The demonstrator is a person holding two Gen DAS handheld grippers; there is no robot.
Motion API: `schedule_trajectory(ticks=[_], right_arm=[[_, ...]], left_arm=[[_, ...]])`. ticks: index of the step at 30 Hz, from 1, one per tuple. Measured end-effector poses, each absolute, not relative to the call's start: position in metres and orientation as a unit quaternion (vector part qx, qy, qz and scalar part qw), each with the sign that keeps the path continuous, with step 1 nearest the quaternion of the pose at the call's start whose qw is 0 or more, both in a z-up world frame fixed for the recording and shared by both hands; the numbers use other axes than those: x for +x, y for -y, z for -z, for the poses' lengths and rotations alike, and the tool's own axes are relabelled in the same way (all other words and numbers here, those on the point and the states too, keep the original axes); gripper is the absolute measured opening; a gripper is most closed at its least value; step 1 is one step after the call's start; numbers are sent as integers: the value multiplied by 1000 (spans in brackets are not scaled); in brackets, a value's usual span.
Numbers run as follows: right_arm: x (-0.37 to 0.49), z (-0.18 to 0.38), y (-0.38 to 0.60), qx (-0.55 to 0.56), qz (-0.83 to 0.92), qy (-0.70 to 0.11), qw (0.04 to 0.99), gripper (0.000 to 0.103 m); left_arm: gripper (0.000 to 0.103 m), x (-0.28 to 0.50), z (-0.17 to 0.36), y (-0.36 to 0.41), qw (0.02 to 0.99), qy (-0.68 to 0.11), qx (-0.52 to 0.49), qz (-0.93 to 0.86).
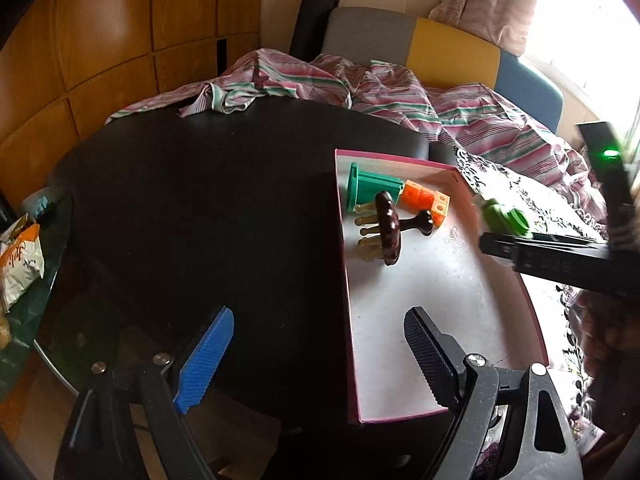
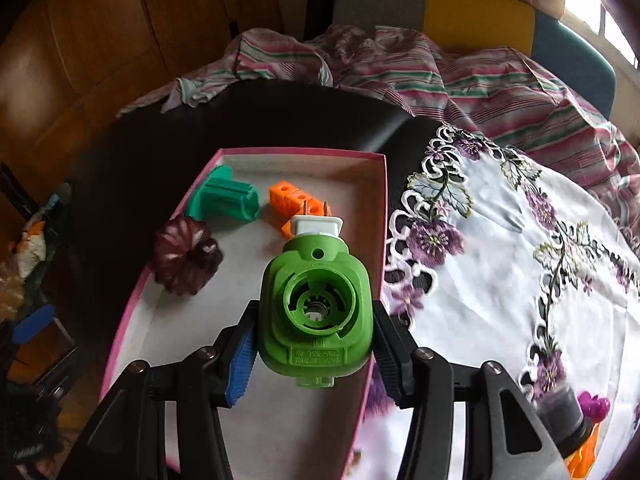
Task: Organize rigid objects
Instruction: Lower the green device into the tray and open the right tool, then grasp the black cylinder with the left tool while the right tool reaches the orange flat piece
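your right claw (image 2: 314, 354) grips the green plug-in device (image 2: 316, 300) by its flat sides, at frame centre over the pink-rimmed box (image 2: 382, 216) holding sorted pieces. your left claw (image 1: 316, 360) waits open, lower frame, holding nothing.

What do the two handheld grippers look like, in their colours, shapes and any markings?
Both are built alike. The left gripper has a black frame of flat linkage bars joined by silver screws, with one ribbed blue finger pad and one black textured finger pad. The right gripper shows the same black frame, silver screws and a blue and a black pad. No cables or sleeves are visible.
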State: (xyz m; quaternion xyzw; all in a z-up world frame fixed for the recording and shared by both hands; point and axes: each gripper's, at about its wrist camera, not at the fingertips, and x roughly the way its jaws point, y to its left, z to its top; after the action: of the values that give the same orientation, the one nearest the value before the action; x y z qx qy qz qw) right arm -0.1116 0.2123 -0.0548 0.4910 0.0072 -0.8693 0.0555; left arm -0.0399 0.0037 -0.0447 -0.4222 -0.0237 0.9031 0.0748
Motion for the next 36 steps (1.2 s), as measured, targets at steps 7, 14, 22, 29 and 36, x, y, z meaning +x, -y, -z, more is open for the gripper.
schedule_trajectory(ticks=[7,14,22,29,36], right_arm=[[-133,74,-211,500,866,-2,33,53],[-121,65,-219,486,873,20,43,54],[-95,44,-222,452,890,29,47,61],[-68,30,-228,434,899,33,50,61],[-45,19,-246,418,907,39,37,61]], left_arm=[[88,-42,49,-5,79,21,-430,-899],[88,-42,48,-6,82,19,-426,-901],[88,-38,42,-9,83,11,-417,-905],[88,-31,33,-15,90,-6,-402,-911],[88,-26,29,-26,104,-18,-399,-911]])
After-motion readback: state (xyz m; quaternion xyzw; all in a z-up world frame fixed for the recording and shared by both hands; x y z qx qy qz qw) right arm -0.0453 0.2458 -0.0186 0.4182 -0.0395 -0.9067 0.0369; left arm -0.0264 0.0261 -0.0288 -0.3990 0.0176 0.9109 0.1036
